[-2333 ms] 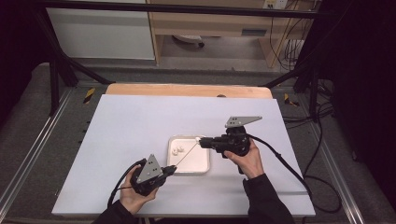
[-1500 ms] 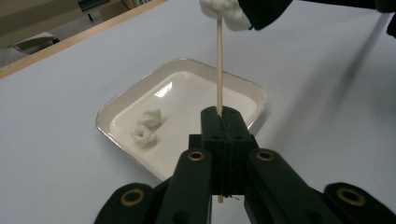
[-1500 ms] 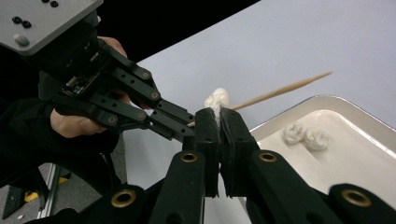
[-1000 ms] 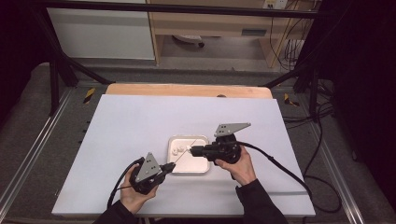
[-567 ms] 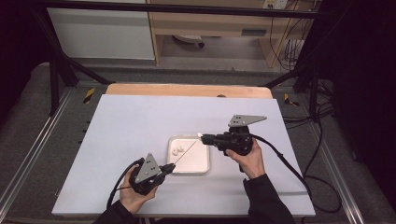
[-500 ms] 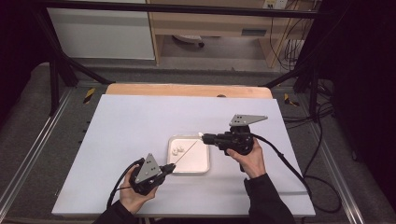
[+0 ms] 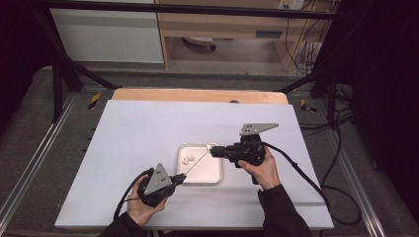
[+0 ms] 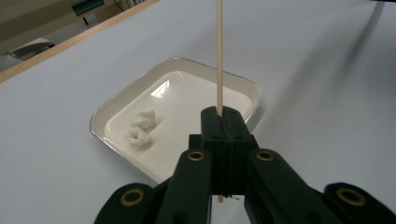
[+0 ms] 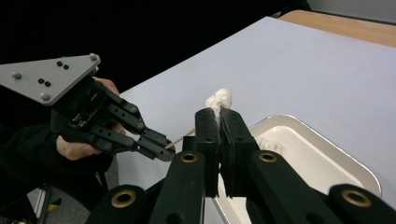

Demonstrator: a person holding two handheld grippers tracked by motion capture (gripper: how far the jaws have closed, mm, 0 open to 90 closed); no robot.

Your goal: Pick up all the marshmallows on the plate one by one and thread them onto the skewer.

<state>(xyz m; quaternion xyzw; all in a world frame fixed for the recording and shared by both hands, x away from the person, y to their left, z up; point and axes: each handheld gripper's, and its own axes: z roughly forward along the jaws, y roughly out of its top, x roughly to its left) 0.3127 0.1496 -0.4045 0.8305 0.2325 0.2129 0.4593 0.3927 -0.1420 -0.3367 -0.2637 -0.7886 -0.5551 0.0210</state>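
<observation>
The left gripper clamps a thin wooden skewer pointing ahead over the shallow white square tray. The right gripper pinches a white crumbly lump above that tray.

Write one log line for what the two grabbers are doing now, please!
left gripper: shut on skewer | right gripper: shut on white piece | tray: two pieces
</observation>
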